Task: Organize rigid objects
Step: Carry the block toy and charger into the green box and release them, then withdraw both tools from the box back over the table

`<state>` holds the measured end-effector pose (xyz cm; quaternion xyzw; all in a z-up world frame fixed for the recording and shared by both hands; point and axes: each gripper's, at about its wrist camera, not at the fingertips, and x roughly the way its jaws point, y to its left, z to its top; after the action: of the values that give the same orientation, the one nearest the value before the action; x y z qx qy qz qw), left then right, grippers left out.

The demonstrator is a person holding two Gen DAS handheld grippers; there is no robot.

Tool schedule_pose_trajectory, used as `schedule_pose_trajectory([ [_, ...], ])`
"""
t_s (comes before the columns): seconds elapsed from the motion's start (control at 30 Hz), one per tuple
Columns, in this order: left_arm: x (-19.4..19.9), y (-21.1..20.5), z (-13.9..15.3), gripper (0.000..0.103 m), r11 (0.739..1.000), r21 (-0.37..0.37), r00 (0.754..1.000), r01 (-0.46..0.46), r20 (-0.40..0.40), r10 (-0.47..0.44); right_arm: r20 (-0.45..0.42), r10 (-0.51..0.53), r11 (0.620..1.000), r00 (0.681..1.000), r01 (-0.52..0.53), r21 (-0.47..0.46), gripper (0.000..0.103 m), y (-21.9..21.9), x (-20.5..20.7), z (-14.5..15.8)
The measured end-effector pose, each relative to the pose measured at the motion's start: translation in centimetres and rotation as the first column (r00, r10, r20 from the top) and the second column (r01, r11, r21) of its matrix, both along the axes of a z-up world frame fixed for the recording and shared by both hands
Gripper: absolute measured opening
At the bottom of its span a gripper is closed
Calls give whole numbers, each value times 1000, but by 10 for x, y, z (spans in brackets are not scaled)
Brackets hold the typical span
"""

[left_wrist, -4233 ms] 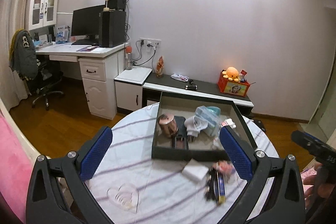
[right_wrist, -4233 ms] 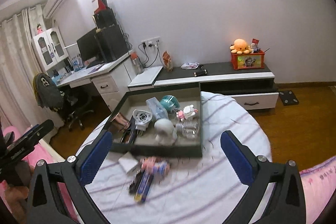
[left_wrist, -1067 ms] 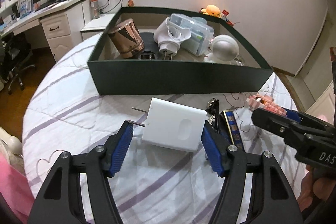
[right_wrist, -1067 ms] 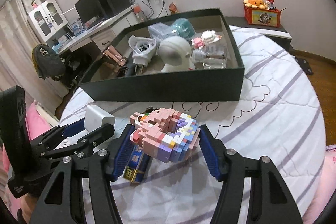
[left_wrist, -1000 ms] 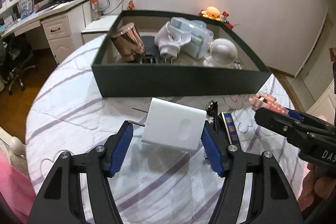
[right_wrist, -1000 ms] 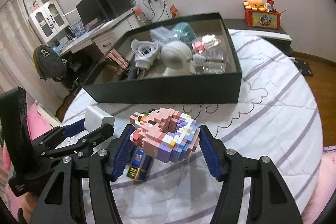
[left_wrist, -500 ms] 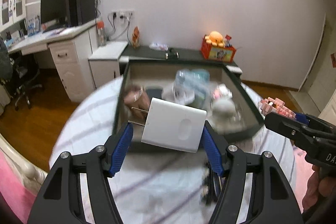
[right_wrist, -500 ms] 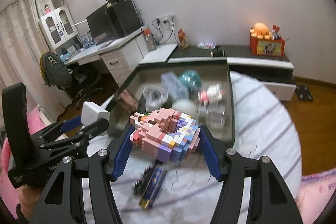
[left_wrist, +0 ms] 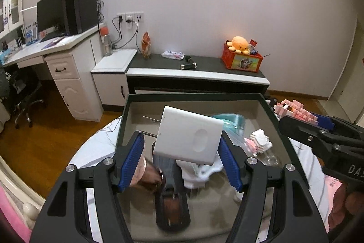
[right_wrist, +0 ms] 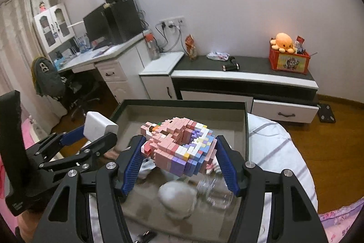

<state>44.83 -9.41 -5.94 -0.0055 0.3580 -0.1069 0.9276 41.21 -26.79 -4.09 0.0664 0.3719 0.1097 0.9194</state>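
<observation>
My left gripper (left_wrist: 182, 152) is shut on a white plug adapter (left_wrist: 188, 137) with two metal prongs pointing left, held above the dark green box (left_wrist: 193, 97). My right gripper (right_wrist: 178, 153) is shut on a pink and purple block model (right_wrist: 179, 145), also above the box (right_wrist: 184, 104). The left gripper with the adapter (right_wrist: 100, 126) shows at left in the right wrist view. The right gripper with the block model (left_wrist: 295, 109) shows at right in the left wrist view.
The box holds a copper cup (left_wrist: 147, 177), a dark case (left_wrist: 171, 204), a white plug (left_wrist: 198, 171), a clear container (left_wrist: 229, 120), a white round object (right_wrist: 177, 199) and a glass jar (right_wrist: 213, 190). The box sits on a round striped table (right_wrist: 273, 152). Small dark items (right_wrist: 145, 235) lie before it.
Both grippers closed on their objects on the table, lifted them, and moved forward to above the box. The box now lies directly below the fingers.
</observation>
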Motion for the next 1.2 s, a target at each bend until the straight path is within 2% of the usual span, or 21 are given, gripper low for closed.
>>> schedule_pose_trajectory([
  [0.23,30,-1,-18,67,1000,4,999,-3,-39,3,-76,-22,1000,997,21,-2,63,-10,32,-32],
  [0.53,44,-8,-36,69,999,32,995,5,-97,-2,-134,-26,1000,991,26,-1,64,-10,45,-51],
  [0.57,43,-8,-37,71,999,34,995,5,-99,-2,-137,-25,1000,990,25,1,66,-10,45,-52],
  [0.6,41,-8,-37,77,999,38,995,4,-95,-1,-136,-22,1000,990,24,13,78,-10,44,-52],
  [0.63,38,-7,-35,88,999,38,996,-2,-87,5,-135,-22,1000,991,24,15,84,-11,42,-52],
  [0.73,31,1,-23,99,999,37,998,-39,-52,41,-129,-15,1000,992,19,24,85,-11,37,-48],
  [0.8,24,7,-15,103,999,11,999,-38,-36,38,-114,-22,999,993,27,44,87,-13,31,-42],
  [0.83,17,10,-9,103,999,-2,999,-41,-18,40,-106,-25,998,994,30,49,89,-13,28,-38],
  [0.9,4,16,1,103,998,-6,998,-57,16,57,-82,-31,997,996,37,68,103,-14,18,-29],
  [1.1,-46,39,29,103,993,-67,992,-98,79,103,1,-51,995,999,51,86,103,-14,-22,-1],
  [1.2,-78,45,39,103,991,-71,987,-110,110,117,33,-67,995,997,64,80,103,-13,-48,12],
])
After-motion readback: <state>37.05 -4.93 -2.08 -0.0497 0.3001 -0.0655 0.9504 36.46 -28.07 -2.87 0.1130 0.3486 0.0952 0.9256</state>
